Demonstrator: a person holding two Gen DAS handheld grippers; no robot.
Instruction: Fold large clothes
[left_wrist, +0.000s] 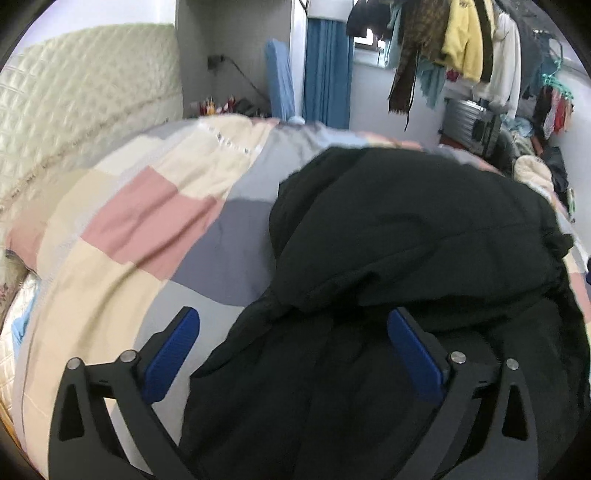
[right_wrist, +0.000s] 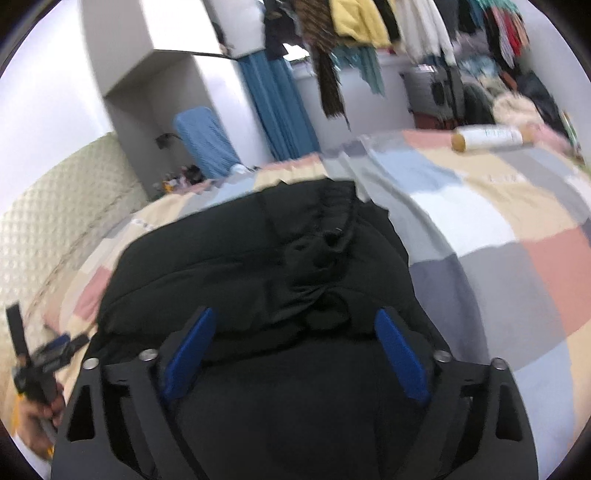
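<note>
Between folds: I am hovering my left tool (left_wrist: 293, 354) and right tool (right_wrist: 295, 354), both released and grasping nothing, over the black garment (left_wrist: 406, 240) bunched on the patchwork bed (left_wrist: 147, 221), judging that I next need an edge to pinch.

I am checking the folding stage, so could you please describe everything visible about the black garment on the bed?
The black garment is large and padded-looking, of matte, slightly quilted fabric, with a gathered, puckered section near its far end. It lies bunched in thick layers on the patchwork bedcover, not spread flat. The left gripper and right gripper each hang over it with jaws apart; no pad visibly presses the cloth. Blur hides finer details such as zips or sleeves.
</note>
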